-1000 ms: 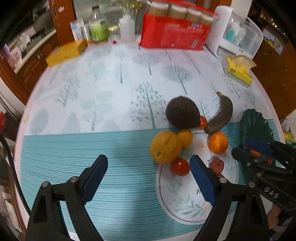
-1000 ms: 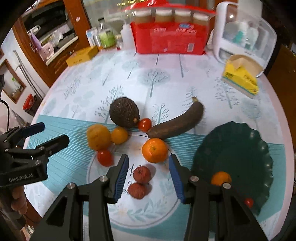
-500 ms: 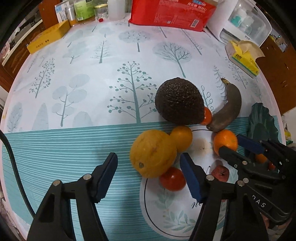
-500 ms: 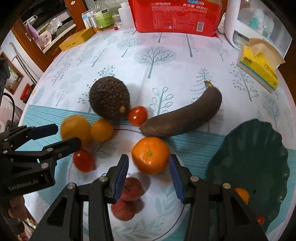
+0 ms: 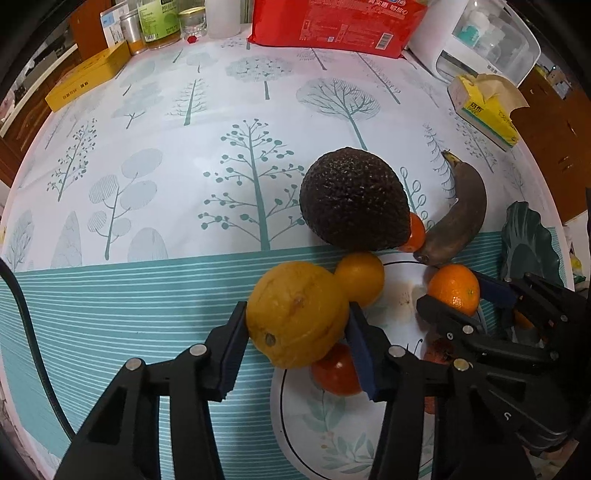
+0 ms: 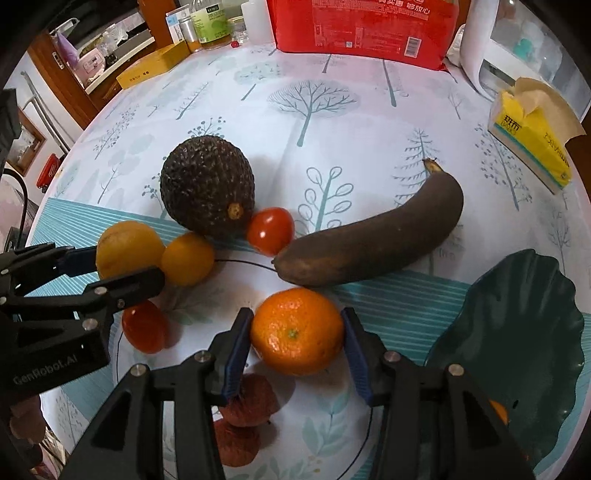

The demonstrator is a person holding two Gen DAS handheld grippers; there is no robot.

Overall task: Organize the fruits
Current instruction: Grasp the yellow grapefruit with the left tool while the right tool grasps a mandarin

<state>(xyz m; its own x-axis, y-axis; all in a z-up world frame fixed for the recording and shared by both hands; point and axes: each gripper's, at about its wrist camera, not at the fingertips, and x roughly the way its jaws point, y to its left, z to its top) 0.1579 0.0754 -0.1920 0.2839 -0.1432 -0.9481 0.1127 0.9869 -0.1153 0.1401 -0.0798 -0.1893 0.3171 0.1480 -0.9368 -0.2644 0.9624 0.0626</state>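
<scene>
My left gripper (image 5: 295, 334) has its blue pads against both sides of a large yellow citrus (image 5: 295, 314) on the tablecloth. My right gripper (image 6: 295, 350) has its pads on both sides of an orange mandarin (image 6: 295, 330); it also shows in the left wrist view (image 5: 452, 288). A dark avocado (image 6: 207, 184), a small orange (image 6: 186, 258), a tomato (image 6: 269, 230) and a blackened banana (image 6: 373, 240) lie just beyond. Another tomato (image 6: 144, 326) and two reddish lychees (image 6: 251, 402) sit under the grippers. A dark green leaf plate (image 6: 517, 332) at the right holds a small orange fruit (image 6: 498, 411).
A yellow tissue box (image 6: 532, 136) lies at the back right. A red package (image 6: 362, 29), bottles (image 6: 210, 26), a yellow box (image 6: 155, 68) and a white appliance (image 5: 476, 40) line the table's far edge. The round table's edge curves close on both sides.
Both grippers moved forward and down to the fruits. The left jaws closed in onto the yellow citrus, and the right jaws now sit around the mandarin.
</scene>
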